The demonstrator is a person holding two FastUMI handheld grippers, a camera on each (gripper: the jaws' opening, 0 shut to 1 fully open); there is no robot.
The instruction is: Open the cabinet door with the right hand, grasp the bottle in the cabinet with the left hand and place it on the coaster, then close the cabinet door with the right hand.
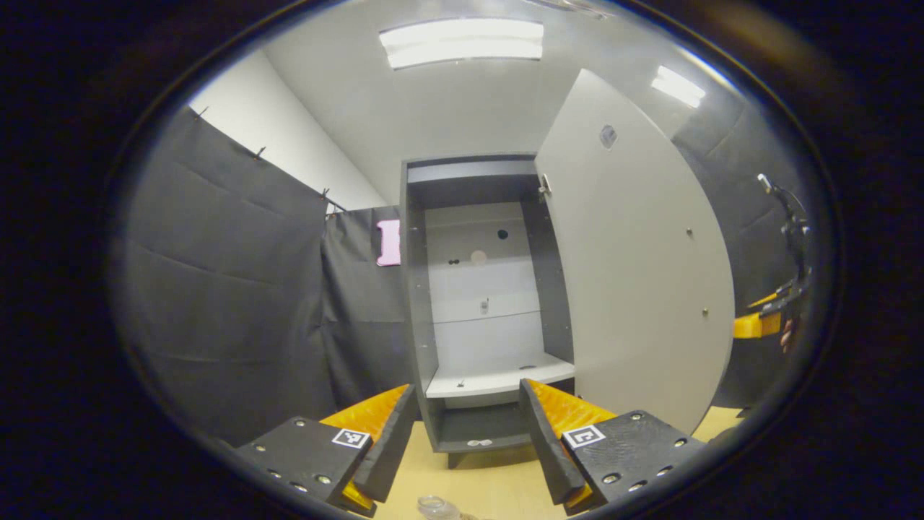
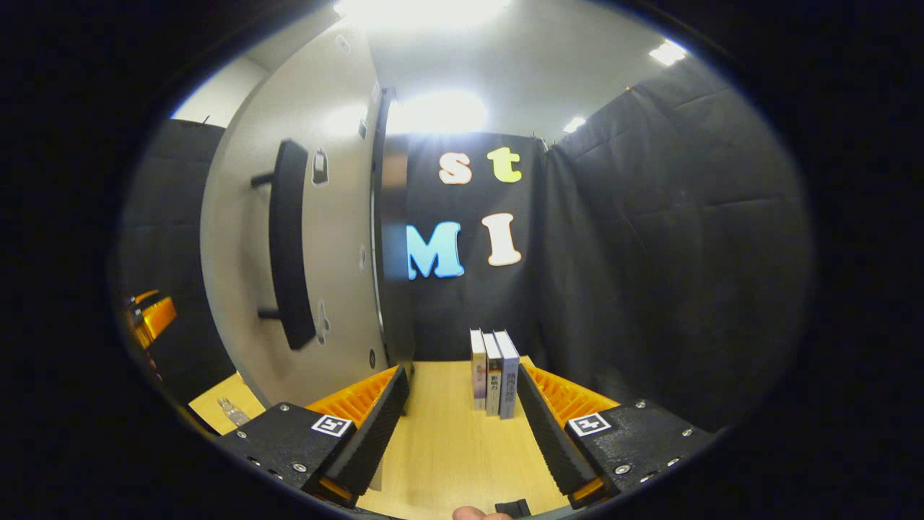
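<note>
**Cabinet open, bottle down on the table**

In the left gripper view, the left gripper (image 1: pixel 468 440) hangs with jaws apart and empty, facing the open cabinet (image 1: pixel 485 303); its door (image 1: pixel 628 267) swings out at 3 o'clock. The clear bottle (image 1: pixel 436 507) sits at 6 o'clock on the wooden table (image 1: pixel 476 484); the coaster cannot be made out. In the right gripper view, the right gripper (image 2: pixel 462 426) is parted and empty, the door handle (image 2: pixel 290 245) at 9 o'clock, three books (image 2: pixel 494 372) ahead.
</note>
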